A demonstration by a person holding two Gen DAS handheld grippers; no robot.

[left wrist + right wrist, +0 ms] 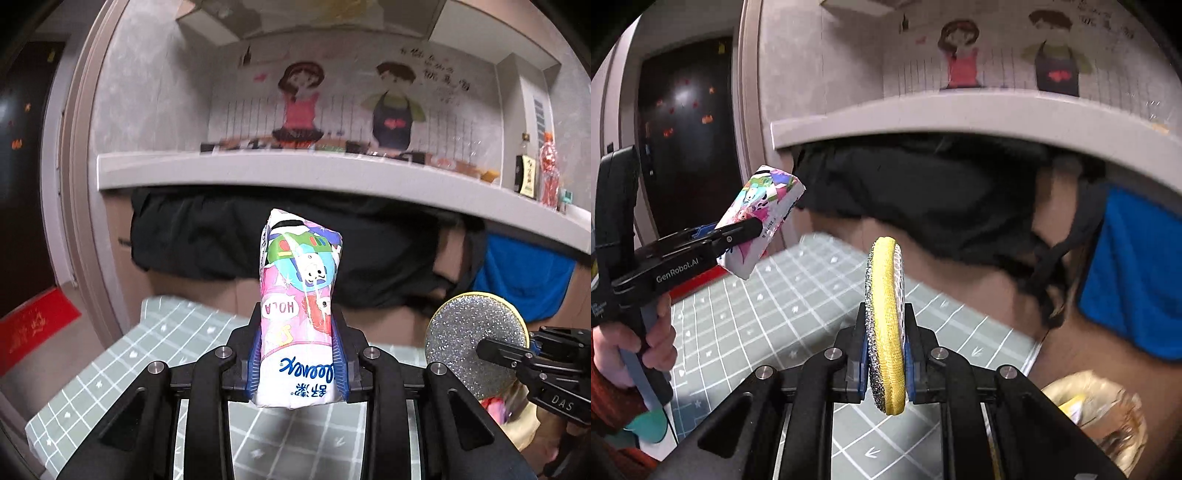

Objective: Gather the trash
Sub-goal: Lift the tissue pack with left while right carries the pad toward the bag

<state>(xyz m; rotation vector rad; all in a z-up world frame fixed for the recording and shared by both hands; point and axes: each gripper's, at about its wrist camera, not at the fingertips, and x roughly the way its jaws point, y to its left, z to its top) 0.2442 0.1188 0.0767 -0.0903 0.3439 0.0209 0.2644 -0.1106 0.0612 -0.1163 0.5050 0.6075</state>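
Currently both tongs are carrying trash above the checked mat (pixel 110 369): the left tongs (pixel 299 354) are clamped on a tissue pack (pixel 299 295), the right tongs (pixel 886 365) on a round scouring pad (pixel 886 325). Judged next: a bin is needed; none is identifiable, though a crinkled bag (pixel 1104 417) is lying right of the mat.

- Both views are lit evenly by indoor light; its source cannot be made out.
- Straight lines are bent strongly toward the edges, and black vignetting is seen in the corners.
- The wall drawing (pixel 347 107) and shelf edge (pixel 280 171) are smeared by blur.
- The space under the shelf is left in deep shadow.
- Small glints are scattered across the glitter disc (pixel 472 339).
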